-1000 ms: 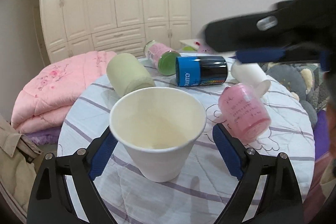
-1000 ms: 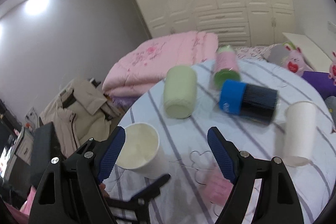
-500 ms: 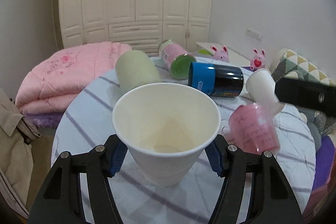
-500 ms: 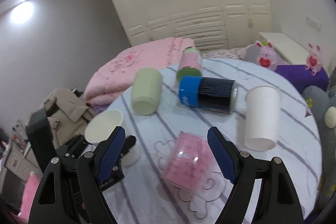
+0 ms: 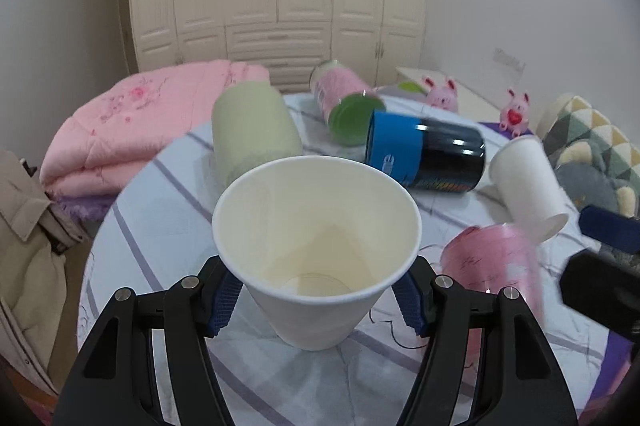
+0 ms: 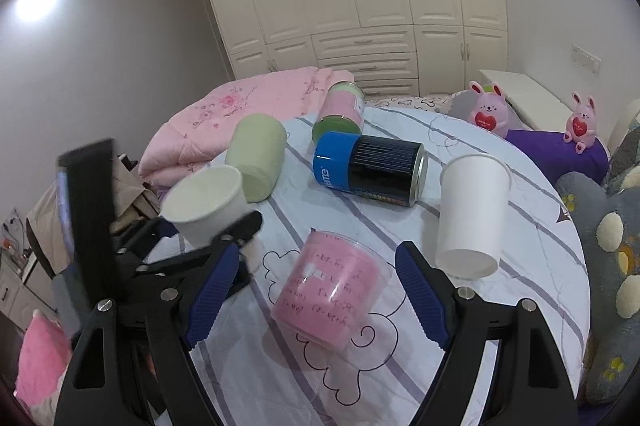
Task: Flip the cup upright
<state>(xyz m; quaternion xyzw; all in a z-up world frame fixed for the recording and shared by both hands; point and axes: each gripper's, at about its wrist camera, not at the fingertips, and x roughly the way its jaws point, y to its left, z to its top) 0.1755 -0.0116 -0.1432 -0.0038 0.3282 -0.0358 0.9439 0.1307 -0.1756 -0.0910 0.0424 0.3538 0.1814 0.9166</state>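
A white paper cup (image 5: 316,246) stands mouth up between the fingers of my left gripper (image 5: 316,300), which is shut on it; it also shows in the right wrist view (image 6: 208,202). A second white paper cup (image 6: 470,214) stands mouth down at the right of the round table; it shows in the left wrist view (image 5: 528,186) too. A pink cup (image 6: 332,290) lies on its side right in front of my right gripper (image 6: 316,300), which is open and empty.
A pale green cup (image 6: 258,156), a pink jar with a green lid (image 6: 340,114) and a blue-and-black can (image 6: 370,168) lie on the striped tablecloth (image 6: 500,330). A pink quilt (image 6: 224,122) sits behind the table, plush toys (image 6: 488,108) to the right.
My left gripper has closed on the upright paper cup. My right gripper has moved in over the table toward the pink cup.
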